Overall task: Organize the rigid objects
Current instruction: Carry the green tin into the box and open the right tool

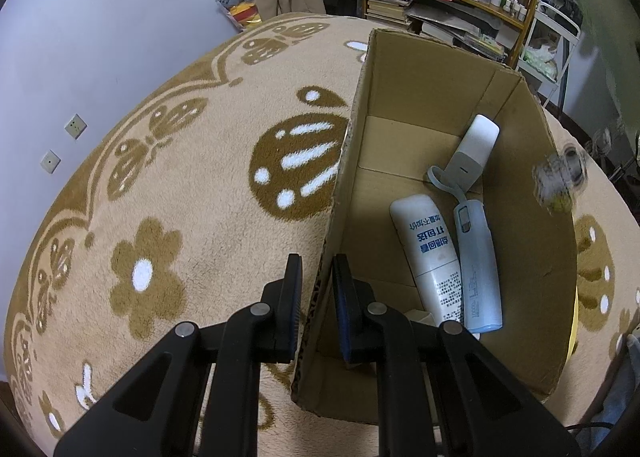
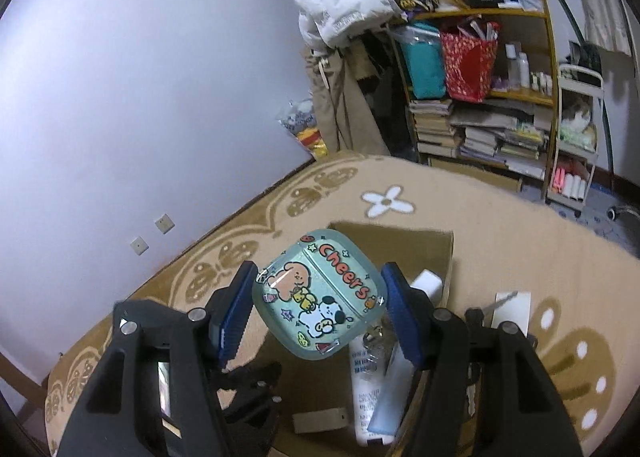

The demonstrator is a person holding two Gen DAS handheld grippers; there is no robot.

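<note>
In the left wrist view, the left gripper (image 1: 318,281) has its jaws drawn narrow and clamped on the near-left wall of an open cardboard box (image 1: 400,69), one pad outside the wall and one inside. The box stands on a beige carpet (image 1: 180,185) patterned with brown flowers and butterflies. Inside, on the box floor, lie a white tube (image 1: 430,253) printed with blue characters, a pale blue power bank (image 1: 478,269) just beside it and touching along its length, and a white-and-grey device with a loop strap (image 1: 474,149) leaning toward the far corner. Beyond the box's right wall a blurred small object (image 1: 560,177) shows above the carpet. A shelf (image 1: 500,13) of books and bottles stands behind.

In the right wrist view, the right gripper (image 2: 318,299) holds a mint-green earbud case (image 2: 320,293) printed with cartoon animals and the word "Cheers"; the blue pads press its two sides, jaws fairly wide. The case hangs above the box (image 2: 400,235), over the tube (image 2: 362,385) and power bank (image 2: 390,397). The left gripper (image 2: 250,389) appears below, at the box wall.
</note>
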